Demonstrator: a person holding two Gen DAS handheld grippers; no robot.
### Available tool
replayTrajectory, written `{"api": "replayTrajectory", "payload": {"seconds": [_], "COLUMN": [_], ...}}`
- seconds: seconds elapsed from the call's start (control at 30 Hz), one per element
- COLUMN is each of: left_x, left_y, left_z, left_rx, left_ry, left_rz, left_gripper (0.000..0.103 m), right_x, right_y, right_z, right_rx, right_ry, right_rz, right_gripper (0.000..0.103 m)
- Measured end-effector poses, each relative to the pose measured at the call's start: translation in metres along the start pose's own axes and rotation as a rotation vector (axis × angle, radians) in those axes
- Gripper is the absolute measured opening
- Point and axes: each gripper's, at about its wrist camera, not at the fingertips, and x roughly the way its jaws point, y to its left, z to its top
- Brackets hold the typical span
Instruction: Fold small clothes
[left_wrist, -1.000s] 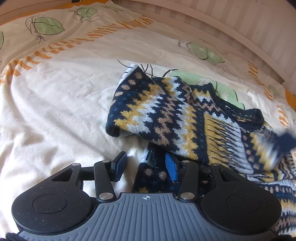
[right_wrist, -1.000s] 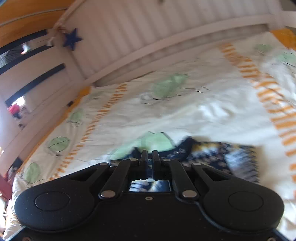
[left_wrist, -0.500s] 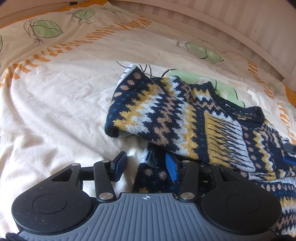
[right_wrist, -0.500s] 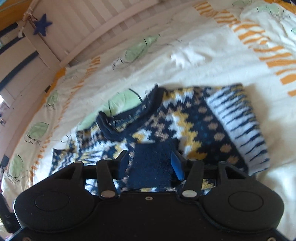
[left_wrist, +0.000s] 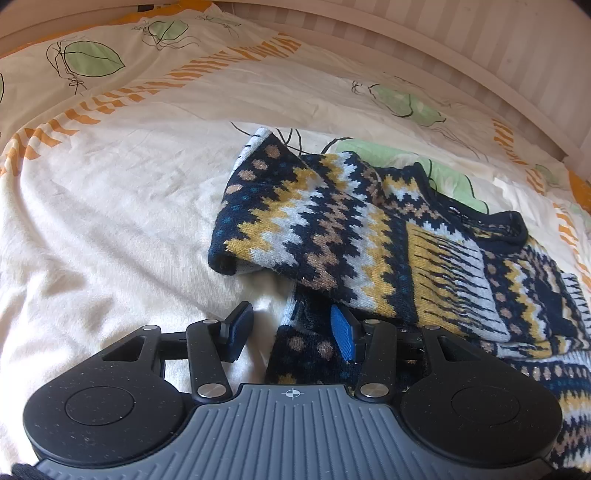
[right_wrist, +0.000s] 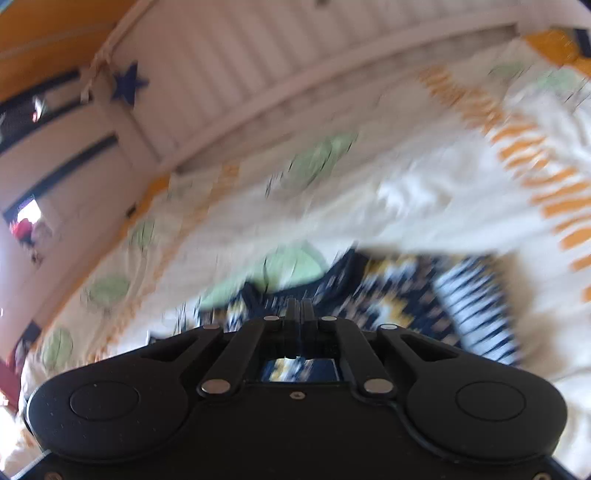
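A small knitted sweater in navy, yellow and white zigzags lies on the cream bedsheet, with one sleeve folded across its body. My left gripper hovers low at the sweater's near corner. It is open: the knit edge lies between the blue pads, but they do not press on it. In the blurred right wrist view the sweater sits just beyond my right gripper. Its fingers are shut together, and no cloth shows between the tips.
The sheet has green leaf prints and orange stripes. A white slatted bed rail curves along the far side. A blue star hangs on the rail at the left. Bare sheet spreads left of the sweater.
The right gripper dipped over the sweater with its jaws open around navy knit, then shut and drew back. A blurred sleeve end at the right settled flat. The left gripper stayed put.
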Motion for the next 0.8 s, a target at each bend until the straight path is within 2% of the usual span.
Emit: {"api": "replayTrajectory", "payload": {"seconds": [0.03,0.1,0.17,0.2,0.23,0.3,0.47,0.67,0.8], "left_x": [0.0,0.0,0.0,0.0,0.0,0.0,0.0,0.0,0.001], "left_y": [0.0,-0.001,-0.001,-0.001,-0.001,-0.001,-0.001,-0.001,-0.001], "left_z": [0.0,0.0,0.0,-0.001,-0.001,-0.001,0.0,0.0,0.0], "left_rx": [0.001,0.003,0.005,0.006,0.006,0.006,0.003,0.0,0.005], "left_ry": [-0.001,-0.002,-0.003,-0.004,-0.004,-0.004,0.0,0.0,-0.003], "left_rz": [0.001,0.004,0.006,0.006,0.006,0.005,0.003,0.002,0.005], "left_gripper": [0.045,0.046,0.046,0.046,0.046,0.046,0.046,0.046,0.046], "right_x": [-0.001,0.004,0.016,0.022,0.029,0.039,0.059,0.057,0.065], "right_y": [-0.008,-0.018,-0.021,-0.022,-0.023,-0.025,-0.026,-0.03,-0.028], "right_z": [0.003,0.002,-0.007,-0.012,-0.017,-0.027,-0.042,-0.049,-0.051], "right_rx": [0.021,0.038,0.025,0.025,0.03,0.037,0.036,0.058,0.065], "right_ry": [0.007,0.047,0.103,0.127,0.15,0.178,0.229,0.208,0.219], "right_rz": [-0.001,-0.013,-0.036,-0.036,-0.036,-0.032,-0.055,-0.05,-0.014], "right_gripper": [0.007,0.016,0.016,0.021,0.036,0.057,0.058,0.058,0.059]}}
